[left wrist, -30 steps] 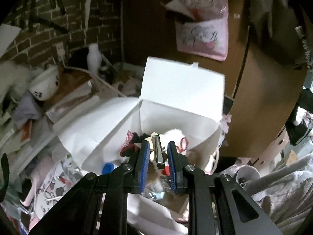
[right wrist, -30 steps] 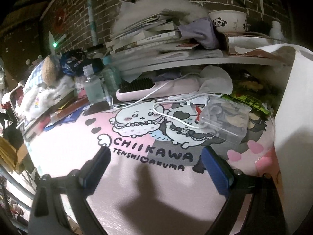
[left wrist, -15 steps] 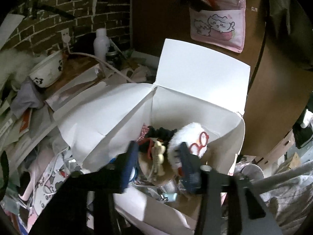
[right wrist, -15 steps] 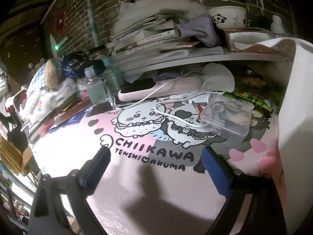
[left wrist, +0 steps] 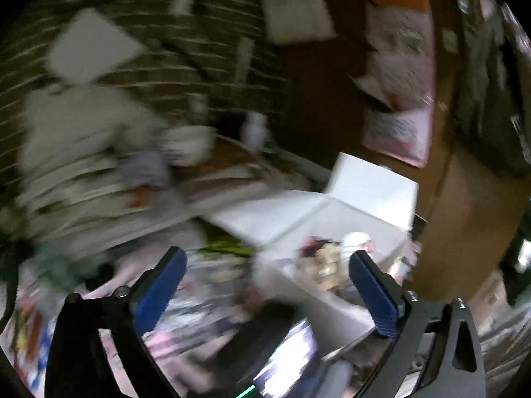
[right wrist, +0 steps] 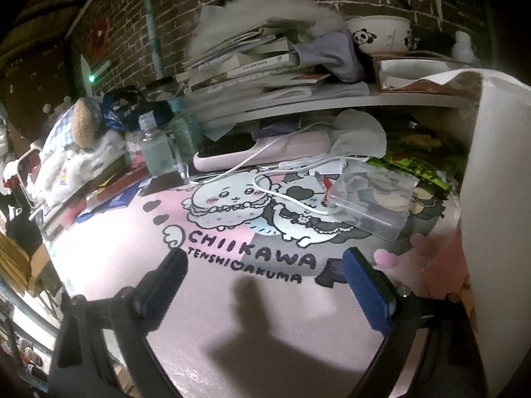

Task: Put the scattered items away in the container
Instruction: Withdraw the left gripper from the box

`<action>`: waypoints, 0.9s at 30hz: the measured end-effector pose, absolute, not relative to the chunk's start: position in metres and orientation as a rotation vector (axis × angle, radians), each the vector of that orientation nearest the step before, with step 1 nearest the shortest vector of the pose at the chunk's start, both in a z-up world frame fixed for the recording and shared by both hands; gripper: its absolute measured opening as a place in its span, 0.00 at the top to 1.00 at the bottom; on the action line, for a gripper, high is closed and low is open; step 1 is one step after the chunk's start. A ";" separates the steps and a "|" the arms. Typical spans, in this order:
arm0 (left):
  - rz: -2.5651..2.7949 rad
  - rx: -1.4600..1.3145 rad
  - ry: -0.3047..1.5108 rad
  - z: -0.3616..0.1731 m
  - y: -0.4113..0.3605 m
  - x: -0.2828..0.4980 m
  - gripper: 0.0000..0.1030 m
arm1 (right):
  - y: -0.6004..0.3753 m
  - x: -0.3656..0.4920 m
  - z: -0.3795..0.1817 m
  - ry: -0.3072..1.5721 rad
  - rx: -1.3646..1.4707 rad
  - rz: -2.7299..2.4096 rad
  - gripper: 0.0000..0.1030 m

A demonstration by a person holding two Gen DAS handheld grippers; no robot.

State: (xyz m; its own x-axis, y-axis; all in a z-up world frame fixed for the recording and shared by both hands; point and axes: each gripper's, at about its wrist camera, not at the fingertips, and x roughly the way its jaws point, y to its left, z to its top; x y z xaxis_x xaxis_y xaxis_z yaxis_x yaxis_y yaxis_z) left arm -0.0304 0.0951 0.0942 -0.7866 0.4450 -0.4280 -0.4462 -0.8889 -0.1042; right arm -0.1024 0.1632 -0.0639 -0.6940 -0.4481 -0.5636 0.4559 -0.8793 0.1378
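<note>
The left wrist view is badly blurred. My left gripper (left wrist: 265, 265) has its jaws opening wide, with nothing between them. Ahead and to its right stands the white box (left wrist: 361, 199), flaps up, with a heap of small items (left wrist: 328, 258) inside, among them a white fluffy one. My right gripper (right wrist: 265, 262) hangs open and empty over the pink cartoon mat (right wrist: 132, 248). A clear plastic case (right wrist: 371, 195) lies on the mat beyond it, with a white cable (right wrist: 275, 192) trailing up to it. The white box wall (right wrist: 497, 199) fills the right edge of that view.
A pink hairbrush (right wrist: 259, 149) and a small bottle (right wrist: 154, 149) sit at the mat's far side. A shelf (right wrist: 332, 102) above them carries stacked books, cloth and a panda bowl (right wrist: 381, 34). Clutter (right wrist: 76, 146) piles at the left. A brown cabinet (left wrist: 464, 215) stands behind the box.
My left gripper let go of a cream hair clip into the box, opened wide and swung back and to the left. The right gripper has not moved.
</note>
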 end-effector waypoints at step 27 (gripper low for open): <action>2.836 -0.683 -0.513 -0.050 -0.084 0.042 0.00 | 0.138 -0.127 -0.031 -0.064 0.828 -2.612 0.10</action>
